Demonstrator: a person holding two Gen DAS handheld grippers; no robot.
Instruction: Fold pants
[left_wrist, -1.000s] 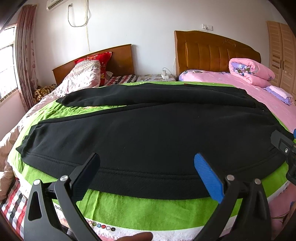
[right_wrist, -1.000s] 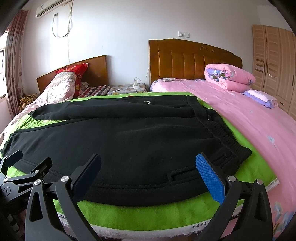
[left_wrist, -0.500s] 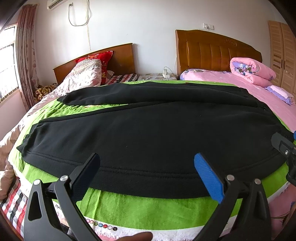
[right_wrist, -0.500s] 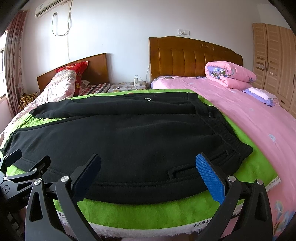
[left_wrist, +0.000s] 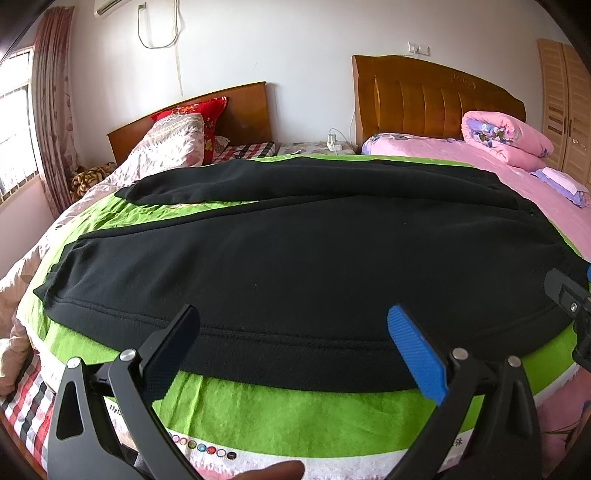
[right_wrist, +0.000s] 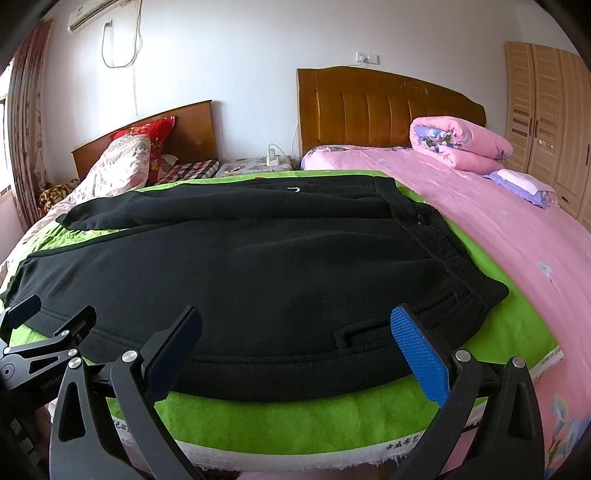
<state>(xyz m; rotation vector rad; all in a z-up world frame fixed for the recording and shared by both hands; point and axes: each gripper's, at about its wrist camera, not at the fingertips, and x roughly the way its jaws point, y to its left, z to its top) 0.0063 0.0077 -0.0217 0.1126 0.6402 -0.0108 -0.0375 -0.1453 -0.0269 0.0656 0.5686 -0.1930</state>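
Black pants (left_wrist: 295, 266) lie flat on a green blanket (left_wrist: 280, 410) on the bed, waistband to the right and leg cuffs to the left, with the two legs spread apart. They also show in the right wrist view (right_wrist: 258, 273). My left gripper (left_wrist: 291, 332) is open and empty, just above the near side seam of the near leg. My right gripper (right_wrist: 295, 332) is open and empty, above the near edge by the waistband and a pocket (right_wrist: 369, 332). Each gripper shows at the edge of the other's view.
A pink bed (right_wrist: 517, 236) with a rolled pink quilt (right_wrist: 458, 144) lies to the right, with a wardrobe (right_wrist: 546, 110) beyond. A second bed with pillows (left_wrist: 173, 144) is at the back left. The blanket's front edge (right_wrist: 295, 443) hangs just below the grippers.
Both grippers have moved slightly forward and lower toward the near edge of the pants. Both stay open. The pants have not moved.
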